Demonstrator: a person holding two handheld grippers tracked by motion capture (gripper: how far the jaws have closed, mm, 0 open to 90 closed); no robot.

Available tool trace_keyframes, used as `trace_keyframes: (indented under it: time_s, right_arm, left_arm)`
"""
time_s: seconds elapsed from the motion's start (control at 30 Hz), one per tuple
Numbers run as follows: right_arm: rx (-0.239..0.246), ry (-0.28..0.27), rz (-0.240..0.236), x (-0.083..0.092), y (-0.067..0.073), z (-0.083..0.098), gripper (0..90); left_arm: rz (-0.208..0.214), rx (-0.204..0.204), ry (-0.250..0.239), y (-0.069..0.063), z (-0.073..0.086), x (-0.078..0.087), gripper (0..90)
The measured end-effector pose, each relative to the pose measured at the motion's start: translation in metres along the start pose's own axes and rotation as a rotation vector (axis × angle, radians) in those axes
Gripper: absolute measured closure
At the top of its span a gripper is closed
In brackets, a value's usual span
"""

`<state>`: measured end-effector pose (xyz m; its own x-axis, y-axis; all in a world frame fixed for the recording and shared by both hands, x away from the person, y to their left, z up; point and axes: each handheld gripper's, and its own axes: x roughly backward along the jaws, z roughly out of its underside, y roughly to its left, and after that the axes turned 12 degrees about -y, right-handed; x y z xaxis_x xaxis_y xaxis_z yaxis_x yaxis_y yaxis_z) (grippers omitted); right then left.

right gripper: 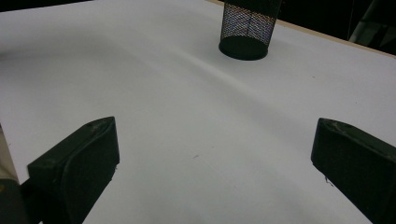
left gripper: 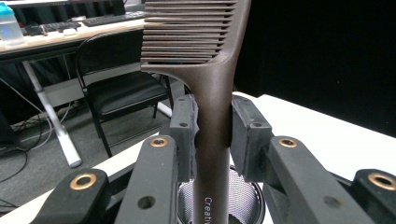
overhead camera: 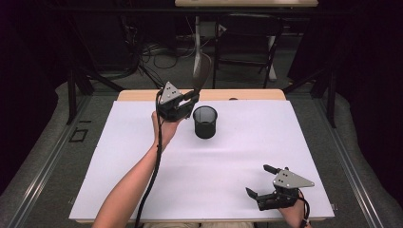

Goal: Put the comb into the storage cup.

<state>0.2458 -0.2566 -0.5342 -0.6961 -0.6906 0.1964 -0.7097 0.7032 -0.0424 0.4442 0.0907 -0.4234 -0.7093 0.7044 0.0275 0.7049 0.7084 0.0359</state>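
Note:
A dark brown comb [left gripper: 212, 93] stands upright with my left gripper [left gripper: 213, 130] shut on its handle; its teeth end points up and away. In the high view the left gripper [overhead camera: 185, 102] is raised just left of a black mesh cup [overhead camera: 205, 121], and the comb [overhead camera: 202, 71] rises blurred above it. The cup's open mouth [left gripper: 243, 196] lies right under the comb's handle. Near the table's front right corner my right gripper [overhead camera: 261, 183] stands open on the white sheet, jaws wide apart with nothing between them [right gripper: 210, 154]. The mesh cup [right gripper: 247, 28] sits far ahead of it.
A white sheet [overhead camera: 199, 161] covers the wooden table. Beyond the far edge stand a black folding chair [overhead camera: 247, 42], a desk leg and cables on the floor. Dark curtains close both sides.

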Motion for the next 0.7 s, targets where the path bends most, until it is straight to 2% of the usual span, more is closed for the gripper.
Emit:
trace_keyframes:
  time_s: [0.7]
  right_arm:
    - [0.009, 0.000, -0.001, 0.0006, 0.0009, -0.0011, 0.6]
  left_arm:
    - [-0.003, -0.002, -0.014, -0.0013, 0.0009, -0.0096, 72.6]
